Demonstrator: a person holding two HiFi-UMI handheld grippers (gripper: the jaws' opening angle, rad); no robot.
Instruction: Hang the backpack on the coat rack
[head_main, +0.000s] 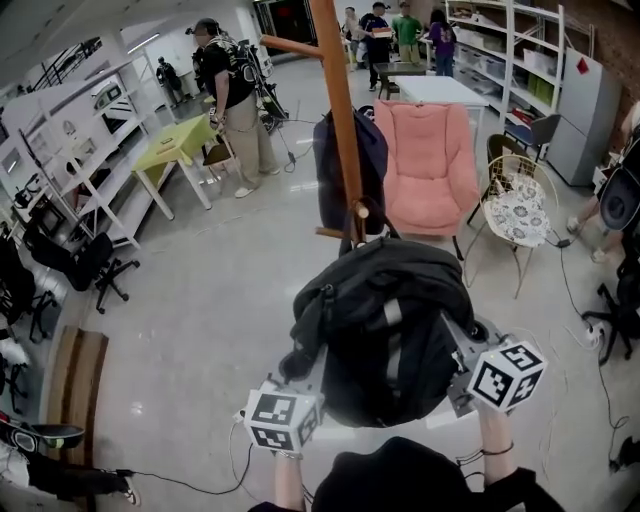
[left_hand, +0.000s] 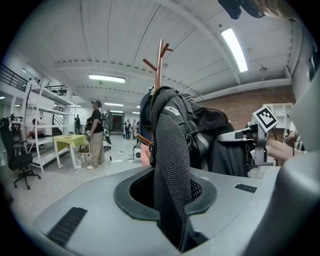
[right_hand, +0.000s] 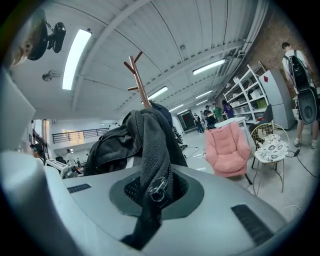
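A black backpack (head_main: 385, 330) hangs in the air between my two grippers, just in front of the wooden coat rack (head_main: 340, 110). A dark blue bag (head_main: 350, 170) hangs on the rack's pole. My left gripper (head_main: 300, 385) is shut on a black mesh shoulder strap (left_hand: 170, 165), which stands upright between its jaws. My right gripper (head_main: 470, 360) is shut on the other strap (right_hand: 152, 160), just above a metal buckle (right_hand: 156, 189). The rack's pegged top (left_hand: 159, 65) rises behind the backpack in both gripper views. The fingertips are hidden under the bag in the head view.
A pink armchair (head_main: 428, 165) stands right of the rack, with a wire chair with a patterned cushion (head_main: 518, 210) beside it. A person (head_main: 232, 100) stands by a yellow-green table (head_main: 180, 145) at the left. Shelves line both walls. An office chair (head_main: 85, 265) and floor cables lie around.
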